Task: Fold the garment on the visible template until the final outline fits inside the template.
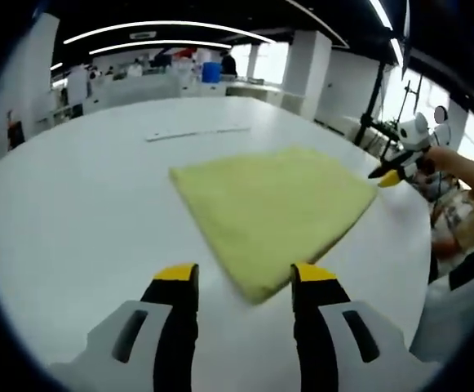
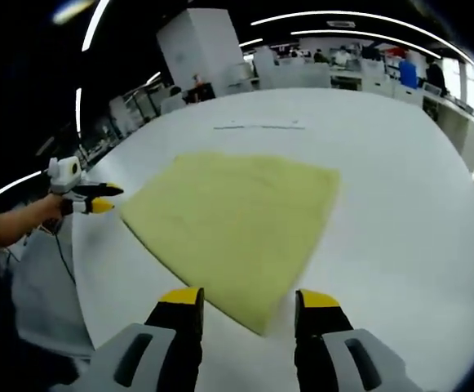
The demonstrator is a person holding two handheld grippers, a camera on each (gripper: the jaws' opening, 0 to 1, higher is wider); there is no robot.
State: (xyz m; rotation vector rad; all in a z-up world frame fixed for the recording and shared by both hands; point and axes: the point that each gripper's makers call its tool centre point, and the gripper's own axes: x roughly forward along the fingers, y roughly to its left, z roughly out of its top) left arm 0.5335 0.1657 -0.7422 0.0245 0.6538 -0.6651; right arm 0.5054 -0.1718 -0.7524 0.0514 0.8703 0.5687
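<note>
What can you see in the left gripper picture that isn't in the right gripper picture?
Left gripper view: the right gripper comes in from the right beside the cloth's far corner, held by a person's hand, with a black tripod stand behind it.

Right gripper view: the left gripper comes in from the left next to the cloth's left corner, and a tall white pillar stands behind the table.

Both: the yellow cloth lying flat on the white table, each view's own open yellow-tipped jaws either side of its near corner, and a thin line marked on the table beyond.
</note>
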